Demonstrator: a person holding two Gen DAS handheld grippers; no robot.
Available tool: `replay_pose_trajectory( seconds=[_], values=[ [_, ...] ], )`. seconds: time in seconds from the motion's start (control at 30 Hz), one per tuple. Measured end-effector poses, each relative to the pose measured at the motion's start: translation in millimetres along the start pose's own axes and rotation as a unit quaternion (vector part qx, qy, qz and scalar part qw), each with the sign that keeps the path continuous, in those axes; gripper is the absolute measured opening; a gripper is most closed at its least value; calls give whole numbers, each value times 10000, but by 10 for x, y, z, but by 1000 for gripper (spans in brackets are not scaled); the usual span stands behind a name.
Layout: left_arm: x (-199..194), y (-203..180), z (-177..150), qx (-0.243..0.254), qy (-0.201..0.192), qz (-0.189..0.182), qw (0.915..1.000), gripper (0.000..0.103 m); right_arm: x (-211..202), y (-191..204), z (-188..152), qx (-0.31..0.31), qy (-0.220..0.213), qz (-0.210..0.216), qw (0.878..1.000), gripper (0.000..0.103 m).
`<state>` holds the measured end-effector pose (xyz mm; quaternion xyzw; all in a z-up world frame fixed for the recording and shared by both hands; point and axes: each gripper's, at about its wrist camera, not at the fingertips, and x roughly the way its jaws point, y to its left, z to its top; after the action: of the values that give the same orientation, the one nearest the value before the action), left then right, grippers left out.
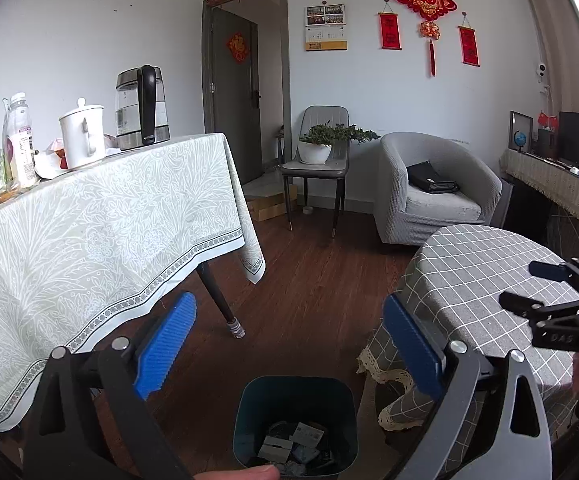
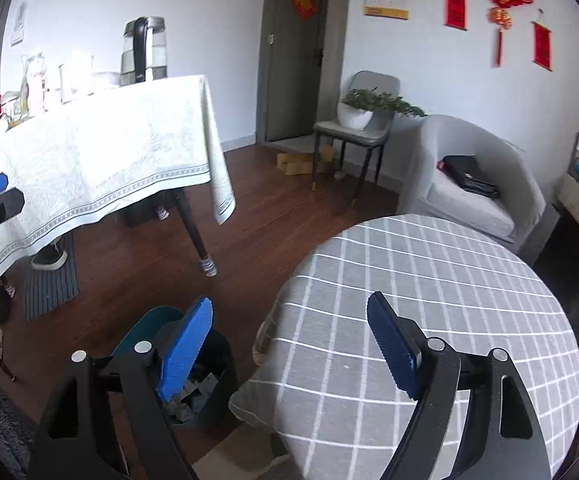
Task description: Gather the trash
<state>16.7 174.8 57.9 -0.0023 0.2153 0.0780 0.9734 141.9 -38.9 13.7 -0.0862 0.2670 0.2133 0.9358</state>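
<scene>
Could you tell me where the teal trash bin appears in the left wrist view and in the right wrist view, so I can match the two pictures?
Left wrist view: the teal trash bin sits at bottom centre, on the floor below the open left gripper.
Right wrist view: the bin is at lower left, partly behind the left finger of the open right gripper.
Shared landmark: the round checked table, right of the bin.

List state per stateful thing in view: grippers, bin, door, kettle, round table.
left gripper: open, nothing between the pads
right gripper: open, nothing held
trash bin: upright on the floor, no lid, scraps inside
door: ajar
kettle: upright, lid shut, partly filled
white mug: upright, lid on
round table: covered by checked cloth, top bare
</scene>
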Motion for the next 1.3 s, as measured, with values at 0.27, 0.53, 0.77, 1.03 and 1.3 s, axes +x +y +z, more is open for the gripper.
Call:
replay_pose_trajectory(
  seconds=[0.27,0.53,0.77,1.03,1.3],
  values=[
    [-225,19,-234,-407,-20,-47,9992,99,-824,-816,-398,777,-508,-1055,9901,99],
    [-201,-140,-549,-189,269,-87,9994,99,-1212,-1119,-919,1073,-405,-1415,9833,99],
    [-206,-198,-760,-185,371,-48,9991,99,-1445,-1349,-1191,1546,-469,-1387,9771,99],
    [-207,-279,-832,-36,427,-36,9991,99,-1424,-1226,-1211,1239,-597,-890,9865,99],
    [-201,-308,-852,-14,447,-55,9990,100,-1435,-1048,-1172,815,-657,-753,9917,99]
  ],
)
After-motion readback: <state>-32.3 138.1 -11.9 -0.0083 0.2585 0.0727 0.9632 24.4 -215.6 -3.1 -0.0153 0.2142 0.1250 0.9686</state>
